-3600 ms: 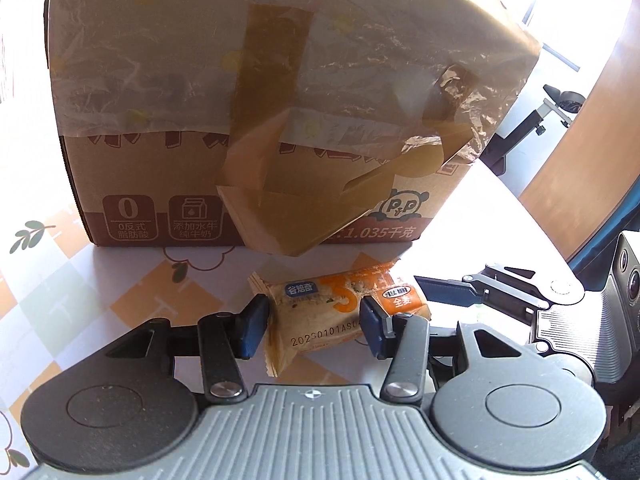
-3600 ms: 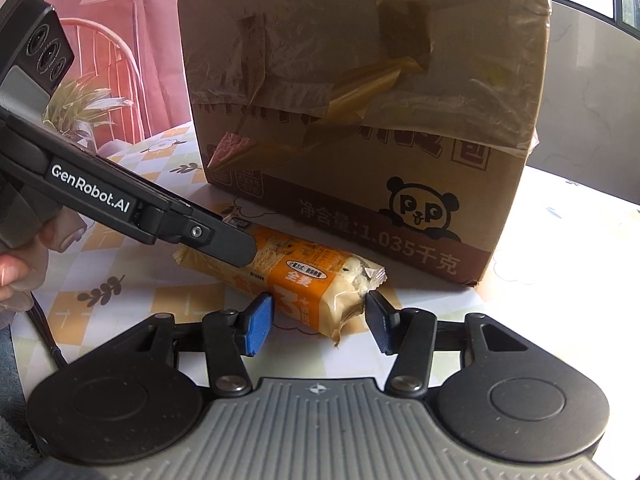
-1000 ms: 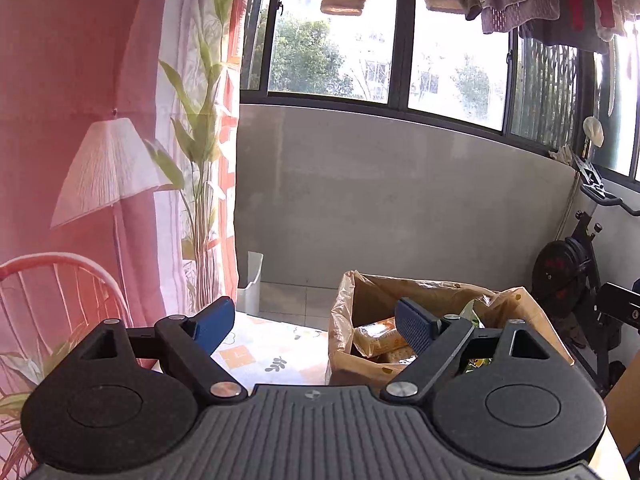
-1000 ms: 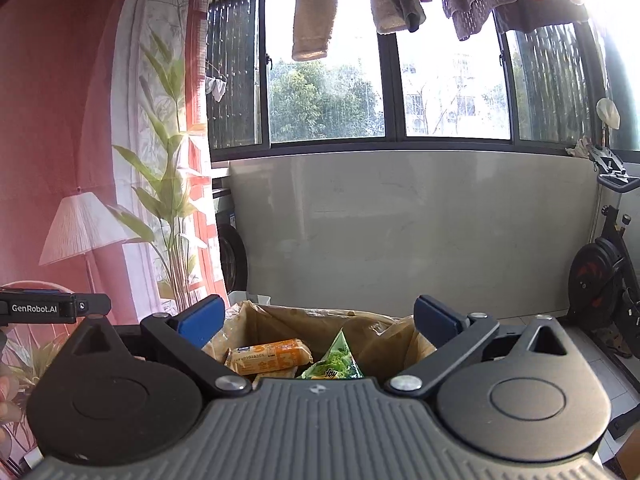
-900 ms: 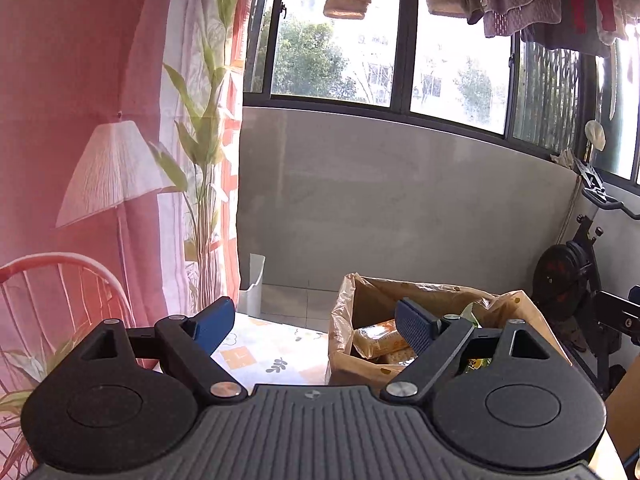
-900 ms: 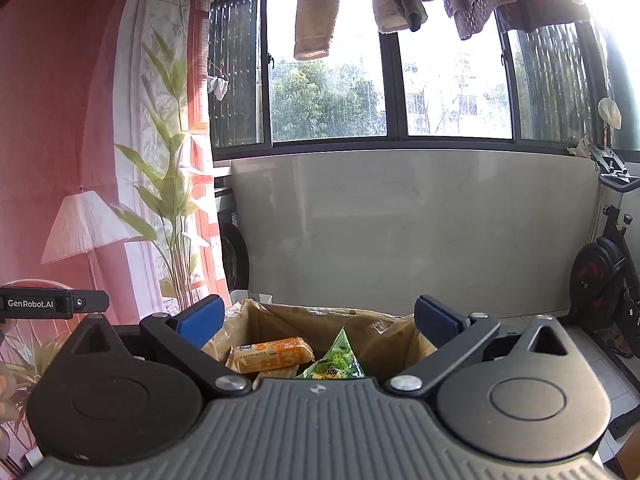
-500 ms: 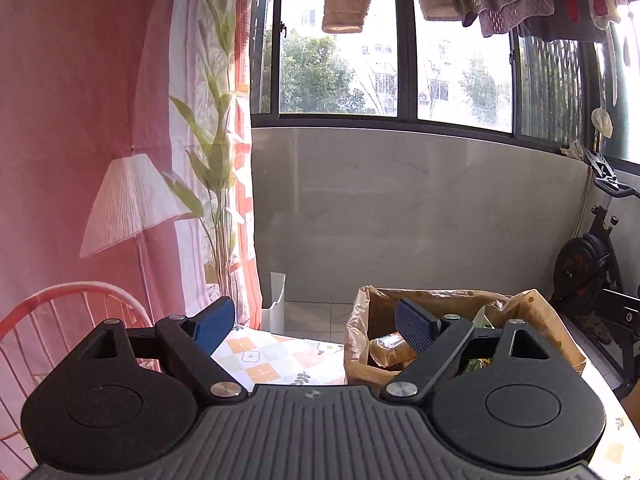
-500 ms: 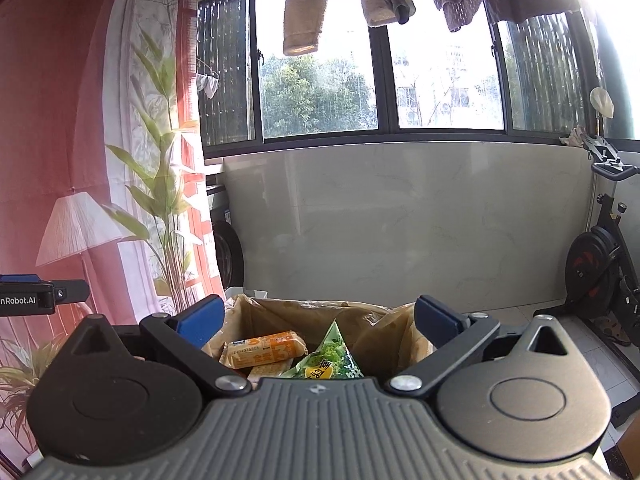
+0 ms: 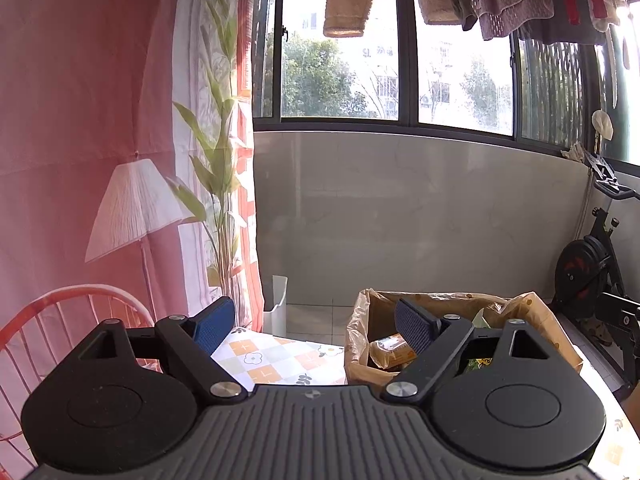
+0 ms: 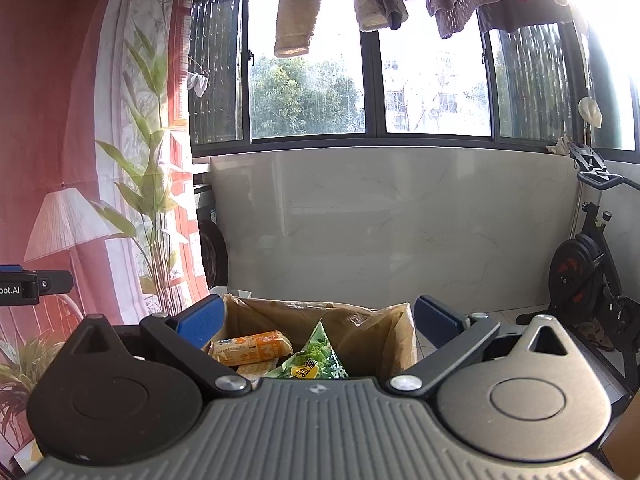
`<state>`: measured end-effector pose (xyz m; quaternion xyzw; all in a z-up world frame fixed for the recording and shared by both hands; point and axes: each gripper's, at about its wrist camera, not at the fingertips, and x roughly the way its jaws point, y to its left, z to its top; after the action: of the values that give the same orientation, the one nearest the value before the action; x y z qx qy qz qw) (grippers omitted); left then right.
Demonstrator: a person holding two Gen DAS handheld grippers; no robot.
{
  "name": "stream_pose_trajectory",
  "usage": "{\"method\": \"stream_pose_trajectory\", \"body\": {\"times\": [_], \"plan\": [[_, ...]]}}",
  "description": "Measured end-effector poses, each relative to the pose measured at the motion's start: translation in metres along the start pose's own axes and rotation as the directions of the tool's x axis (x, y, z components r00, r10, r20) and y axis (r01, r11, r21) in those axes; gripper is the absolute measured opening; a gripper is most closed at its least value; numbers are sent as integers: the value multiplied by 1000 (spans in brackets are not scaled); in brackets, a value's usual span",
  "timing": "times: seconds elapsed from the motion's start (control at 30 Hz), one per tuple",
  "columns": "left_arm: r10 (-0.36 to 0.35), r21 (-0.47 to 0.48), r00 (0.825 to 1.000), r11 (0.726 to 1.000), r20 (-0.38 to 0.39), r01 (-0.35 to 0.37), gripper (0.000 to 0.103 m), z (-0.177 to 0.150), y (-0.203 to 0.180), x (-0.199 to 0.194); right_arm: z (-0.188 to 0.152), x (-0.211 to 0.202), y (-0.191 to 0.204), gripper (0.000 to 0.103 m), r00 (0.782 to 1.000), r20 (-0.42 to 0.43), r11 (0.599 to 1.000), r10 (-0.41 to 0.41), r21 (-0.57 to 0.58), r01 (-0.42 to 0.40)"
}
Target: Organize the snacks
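Observation:
An open cardboard box (image 10: 384, 322) lined with plastic stands on the table below both grippers. Inside lie an orange snack bar (image 10: 251, 347) and a green snack bag (image 10: 316, 356). In the left wrist view the box (image 9: 532, 316) sits at lower right with the orange bar (image 9: 390, 350) partly behind a finger. My left gripper (image 9: 314, 326) is open and empty, raised above the table left of the box. My right gripper (image 10: 318, 318) is open and empty, raised above the box. The tip of the left gripper (image 10: 24, 284) shows at the right wrist view's left edge.
The checked tablecloth (image 9: 276, 358) lies left of the box. A red chair (image 9: 60, 312) stands at the left, an exercise bike (image 10: 588, 264) at the right. A tiled wall and windows with hanging laundry are behind.
Earlier both grippers were low at the orange snack bar beside the box. Over the last second both stay open and lifted, drifting slightly higher; the bar lies in the box.

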<state>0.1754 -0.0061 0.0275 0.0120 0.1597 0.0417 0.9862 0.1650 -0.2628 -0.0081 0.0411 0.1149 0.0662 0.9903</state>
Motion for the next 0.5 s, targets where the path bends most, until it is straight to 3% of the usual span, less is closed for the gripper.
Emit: {"method": "stream_pose_trajectory", "body": {"times": [0.5], "plan": [[3,8,1000,1000,0,-3,89,2,-1,-1,-1,0,-4,103,1000,-7,1000,-11,10,12]]}}
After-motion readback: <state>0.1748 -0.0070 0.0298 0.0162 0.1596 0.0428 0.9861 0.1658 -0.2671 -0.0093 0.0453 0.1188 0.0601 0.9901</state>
